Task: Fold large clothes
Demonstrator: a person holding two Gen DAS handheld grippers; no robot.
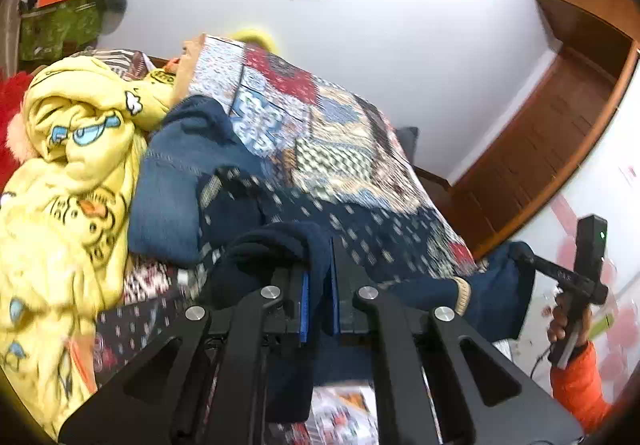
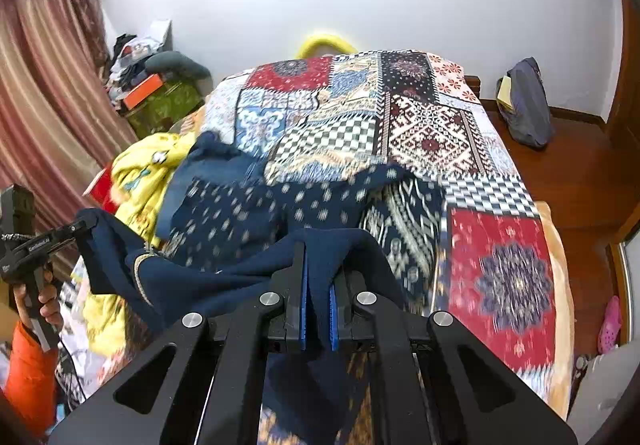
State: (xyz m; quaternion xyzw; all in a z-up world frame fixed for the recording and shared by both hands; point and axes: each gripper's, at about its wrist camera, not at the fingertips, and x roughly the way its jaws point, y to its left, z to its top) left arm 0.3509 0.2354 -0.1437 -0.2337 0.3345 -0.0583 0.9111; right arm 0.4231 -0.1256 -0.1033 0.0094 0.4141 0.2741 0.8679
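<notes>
Big patchwork bed (image 2: 500, 241) takes up most of my view, and the navy garment (image 2: 240, 213) hangs over its near end. I've got the left gripper (image 1: 319, 265) and right gripper (image 2: 318, 277) both clamped on its edge. I'd say keep that edge taut and level while I lay it flat.

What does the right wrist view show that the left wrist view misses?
Only the right wrist view: the striped curtain, a dark bag on the wood floor, pink shoes. Only the left wrist view: the wooden door frame. Both: the patchwork bedspread, the yellow cartoon blanket, and the navy garment pinched by the left gripper and right gripper.
</notes>
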